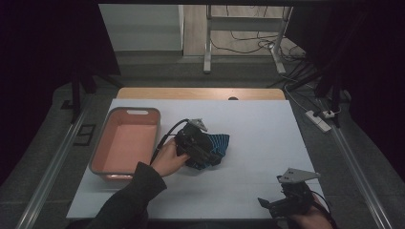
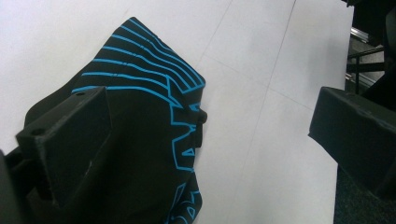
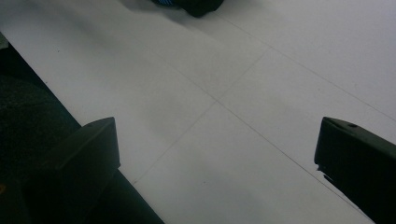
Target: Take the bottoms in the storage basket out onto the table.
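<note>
A black cloth with cyan stripes lies bunched at the middle of the white table. My left gripper rests on its left part, held by a hand in a dark sleeve. In the left gripper view the cloth lies under and beside the left jaw, and the left gripper stands open, its jaws wide apart with nothing clamped. My right gripper hovers near the table's front right edge. It is open over bare table, and the cloth's edge shows far off at the top.
A salmon-pink bin with nothing in it stands left of the cloth. A wooden strip runs along the table's far edge. Cables and a power strip lie on the floor at the right.
</note>
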The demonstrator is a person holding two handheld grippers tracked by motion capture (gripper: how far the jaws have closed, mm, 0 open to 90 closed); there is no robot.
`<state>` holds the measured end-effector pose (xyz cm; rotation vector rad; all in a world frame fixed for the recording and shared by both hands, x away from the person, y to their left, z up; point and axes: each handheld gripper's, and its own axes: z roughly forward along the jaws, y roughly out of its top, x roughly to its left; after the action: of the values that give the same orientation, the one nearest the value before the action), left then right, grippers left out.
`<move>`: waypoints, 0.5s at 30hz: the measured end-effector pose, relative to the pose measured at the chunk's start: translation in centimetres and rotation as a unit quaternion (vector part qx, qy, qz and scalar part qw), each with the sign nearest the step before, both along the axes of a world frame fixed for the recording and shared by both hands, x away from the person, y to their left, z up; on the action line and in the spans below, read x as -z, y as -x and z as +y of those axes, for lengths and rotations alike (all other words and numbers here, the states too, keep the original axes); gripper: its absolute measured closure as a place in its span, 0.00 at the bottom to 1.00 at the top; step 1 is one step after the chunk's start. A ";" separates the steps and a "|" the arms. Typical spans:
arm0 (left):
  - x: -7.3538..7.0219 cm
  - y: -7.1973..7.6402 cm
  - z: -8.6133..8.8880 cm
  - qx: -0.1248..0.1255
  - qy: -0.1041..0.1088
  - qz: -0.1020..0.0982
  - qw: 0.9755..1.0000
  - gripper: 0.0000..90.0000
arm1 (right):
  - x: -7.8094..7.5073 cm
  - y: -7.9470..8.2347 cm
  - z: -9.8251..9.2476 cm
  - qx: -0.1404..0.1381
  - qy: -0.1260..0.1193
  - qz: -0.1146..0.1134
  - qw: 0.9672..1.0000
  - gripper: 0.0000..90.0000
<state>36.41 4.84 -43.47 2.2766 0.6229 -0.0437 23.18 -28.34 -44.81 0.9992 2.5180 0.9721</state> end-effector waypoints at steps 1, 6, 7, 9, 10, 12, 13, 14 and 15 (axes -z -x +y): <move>0.0 0.1 0.0 0.003 -0.002 -0.002 1.000 0.00 | 0.0 0.0 0.0 0.000 0.000 0.000 1.000 0.00; 0.0 0.4 -0.1 0.005 0.001 -0.006 1.000 0.00 | 0.0 0.0 0.0 0.000 0.000 0.000 1.000 0.00; 0.0 0.5 -0.1 0.005 -0.001 -0.008 1.000 0.00 | 0.0 0.0 0.0 0.000 0.001 0.000 1.000 0.00; 0.0 0.7 0.0 0.005 0.001 -0.009 1.000 0.00 | 0.0 0.0 0.0 -0.001 0.001 0.000 1.000 0.00; 0.0 0.7 0.0 0.005 0.001 -0.009 1.000 0.00 | 0.0 0.0 0.0 -0.001 0.001 0.000 1.000 0.00; 0.0 0.8 0.0 0.005 0.001 -0.011 1.000 0.00 | 0.0 0.0 0.0 -0.001 0.001 0.000 1.000 0.00; -0.1 0.8 0.1 0.005 0.002 -0.011 1.000 0.00 | 0.0 0.0 0.0 -0.001 0.001 0.000 1.000 0.00; -0.1 0.9 0.2 0.004 0.004 -0.012 1.000 0.00 | 0.0 0.0 0.0 -0.001 0.000 -0.001 1.000 0.00; -0.1 0.9 0.2 0.003 0.006 -0.012 1.000 0.00 | 0.0 0.0 0.0 -0.001 0.000 -0.001 1.000 0.00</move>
<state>35.46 5.06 -43.41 2.2649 0.6021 -0.0234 23.15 -28.33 -44.81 0.9961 2.5168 0.9739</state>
